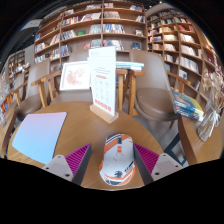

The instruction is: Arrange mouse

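1. This is a library room. Tall bookshelves (95, 25) full of books stand all around the back.
2. A brown wooden bench (85, 125) carries the things.
3. The mouse (118, 160) is white with some orange on it. It sits between the two pink pads (76, 157) of the claw (117, 165).
4. The claw is spread apart. I can see a small gap on each side of the mouse, so it is not squeezed.
5. The mouse looks light, hard and smooth. It may slip, I think. The best place to hold it looks like its two long sides, near the middle.
6. A white mat (40, 135) lies to one side of the mouse.
7. A standing sign (103, 85) is beyond the mouse. Its writing is too small to read. I see no brand on the mouse.
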`<move>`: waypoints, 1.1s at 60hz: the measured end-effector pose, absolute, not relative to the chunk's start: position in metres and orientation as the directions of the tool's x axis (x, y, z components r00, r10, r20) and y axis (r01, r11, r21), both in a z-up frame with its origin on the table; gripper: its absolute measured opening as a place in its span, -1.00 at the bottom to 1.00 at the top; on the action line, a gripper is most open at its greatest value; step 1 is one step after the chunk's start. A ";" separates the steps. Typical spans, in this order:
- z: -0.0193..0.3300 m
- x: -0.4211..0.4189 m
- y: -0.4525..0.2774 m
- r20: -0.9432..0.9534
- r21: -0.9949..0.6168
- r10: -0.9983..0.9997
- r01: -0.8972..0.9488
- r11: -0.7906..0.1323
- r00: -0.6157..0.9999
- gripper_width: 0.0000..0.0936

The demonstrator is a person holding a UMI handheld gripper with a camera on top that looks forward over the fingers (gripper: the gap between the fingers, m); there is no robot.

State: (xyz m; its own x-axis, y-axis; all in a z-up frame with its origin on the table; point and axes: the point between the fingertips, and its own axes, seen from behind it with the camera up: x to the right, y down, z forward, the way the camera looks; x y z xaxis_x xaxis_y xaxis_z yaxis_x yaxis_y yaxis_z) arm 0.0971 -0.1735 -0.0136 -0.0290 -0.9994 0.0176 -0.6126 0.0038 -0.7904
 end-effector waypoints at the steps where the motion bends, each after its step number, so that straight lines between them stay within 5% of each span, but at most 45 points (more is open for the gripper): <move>1: -0.013 0.098 -0.173 0.018 -0.792 -1.000 -0.611 -0.001 -0.021 0.78; 6: -0.013 0.101 -0.174 0.019 -0.797 -1.000 -0.605 -0.001 -0.024 0.58; 8: -0.013 0.102 -0.176 0.021 -0.798 -0.999 -0.603 -0.001 -0.027 0.36; 9: -0.013 0.103 -0.177 0.026 -0.799 -0.999 -0.602 -0.003 -0.030 0.07; 15: -0.012 0.101 -0.179 0.052 -0.789 -0.998 -0.614 -0.017 -0.040 -0.07; 40: 0.117 0.115 -0.050 -0.005 -0.865 -0.997 -0.501 -0.035 0.079 -0.08; 66: 0.025 0.134 0.124 -0.009 -0.803 -0.979 -0.585 -0.113 0.203 -0.08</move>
State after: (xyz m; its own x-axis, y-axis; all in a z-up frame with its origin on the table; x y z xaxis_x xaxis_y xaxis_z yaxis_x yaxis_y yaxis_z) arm 0.1343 0.1239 0.0248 0.2027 -0.9792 -0.0093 -0.5846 -0.1134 -0.8033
